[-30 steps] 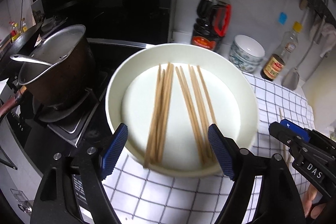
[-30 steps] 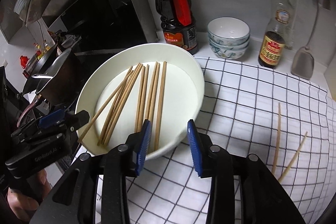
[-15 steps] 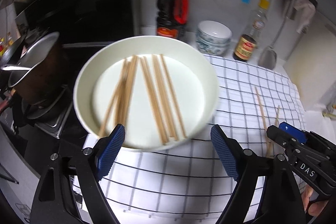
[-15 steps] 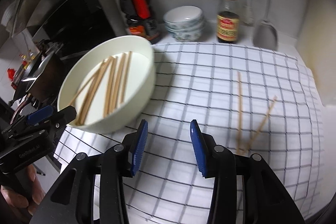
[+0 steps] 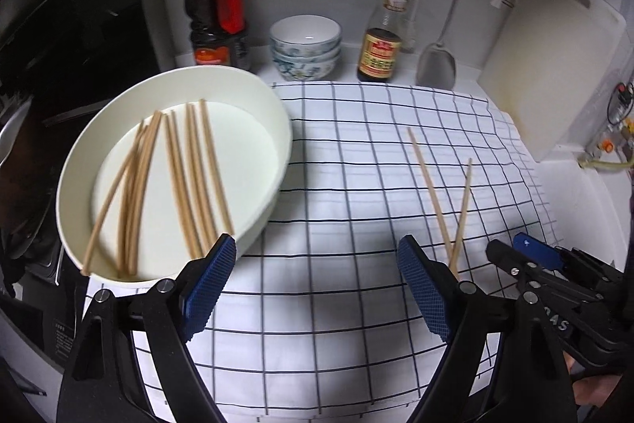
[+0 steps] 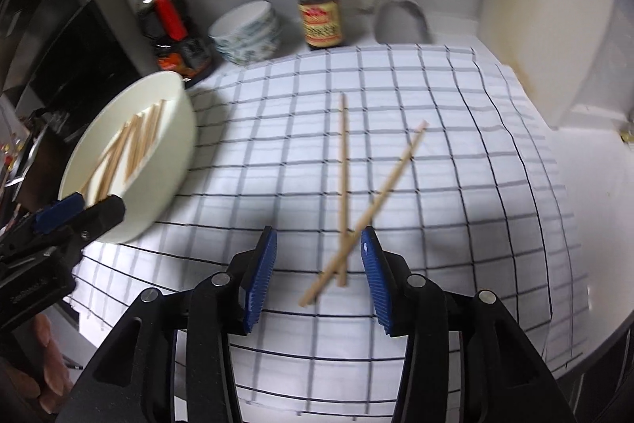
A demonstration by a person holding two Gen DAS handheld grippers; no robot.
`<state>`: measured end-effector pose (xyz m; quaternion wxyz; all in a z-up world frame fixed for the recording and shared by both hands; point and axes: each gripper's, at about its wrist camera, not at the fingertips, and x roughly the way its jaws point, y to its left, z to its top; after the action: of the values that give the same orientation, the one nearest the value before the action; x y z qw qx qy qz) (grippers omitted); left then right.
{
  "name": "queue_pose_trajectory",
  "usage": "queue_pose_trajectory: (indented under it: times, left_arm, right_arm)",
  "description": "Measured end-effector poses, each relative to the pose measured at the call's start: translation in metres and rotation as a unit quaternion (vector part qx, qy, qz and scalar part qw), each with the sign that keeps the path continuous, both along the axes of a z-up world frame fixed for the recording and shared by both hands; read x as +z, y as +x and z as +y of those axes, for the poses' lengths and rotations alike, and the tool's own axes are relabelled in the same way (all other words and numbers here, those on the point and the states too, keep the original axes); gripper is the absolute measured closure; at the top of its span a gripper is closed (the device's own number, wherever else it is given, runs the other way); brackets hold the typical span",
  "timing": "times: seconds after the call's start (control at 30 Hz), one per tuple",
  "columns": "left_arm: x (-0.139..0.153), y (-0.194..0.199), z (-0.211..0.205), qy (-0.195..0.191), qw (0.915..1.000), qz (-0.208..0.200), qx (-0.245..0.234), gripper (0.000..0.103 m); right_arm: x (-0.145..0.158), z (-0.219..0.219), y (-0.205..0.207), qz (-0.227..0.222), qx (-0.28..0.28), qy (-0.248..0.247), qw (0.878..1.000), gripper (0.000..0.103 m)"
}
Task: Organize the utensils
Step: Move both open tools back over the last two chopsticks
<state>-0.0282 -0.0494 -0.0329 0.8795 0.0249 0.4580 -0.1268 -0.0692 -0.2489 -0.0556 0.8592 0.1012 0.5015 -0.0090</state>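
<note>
Two wooden chopsticks (image 6: 344, 161) lie crossed on the checked cloth (image 6: 436, 153). Their near ends sit between the blue pads of my right gripper (image 6: 319, 244), whose jaws are opening and do not touch them. In the left wrist view the same chopsticks (image 5: 430, 181) lie at the right, beside my right gripper (image 5: 527, 252). My left gripper (image 5: 313, 260) stands wide open over bare cloth with nothing between its fingers. A white oval dish (image 5: 273, 113) with several chopsticks (image 5: 174, 181) in it sits to the left; my left gripper (image 6: 67, 209) shows in front of the dish (image 6: 174, 141).
Along the back wall stand a dark soy sauce bottle (image 5: 216, 14), stacked patterned bowls (image 5: 305, 48), a yellow-capped sauce bottle (image 5: 386, 34) and a hanging spatula (image 5: 436, 62). A cutting board (image 5: 554, 54) leans at the right. The stove (image 5: 23, 129) lies left of the dish.
Both grippers have swung right, away from the dish and out over the cloth. The right gripper's jaws have widened and now straddle the near ends of the two loose chopsticks.
</note>
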Motion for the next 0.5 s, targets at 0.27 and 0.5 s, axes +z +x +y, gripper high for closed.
queue_pose_trajectory:
  times: [0.27,0.5]
  left_arm:
    - [-0.013,0.002,-0.02,-0.01,0.9998,0.009,-0.017,0.021]
    - [-0.024,0.012,-0.028,-0.016,0.9997,0.014,-0.009,0.021]
  right_arm:
    - [-0.038,-0.016,0.011,0.023,-0.03,-0.008,0.999,0.06]
    - [-0.063,-0.02,0.03,0.034,-0.045,-0.013,0.998,0.06]
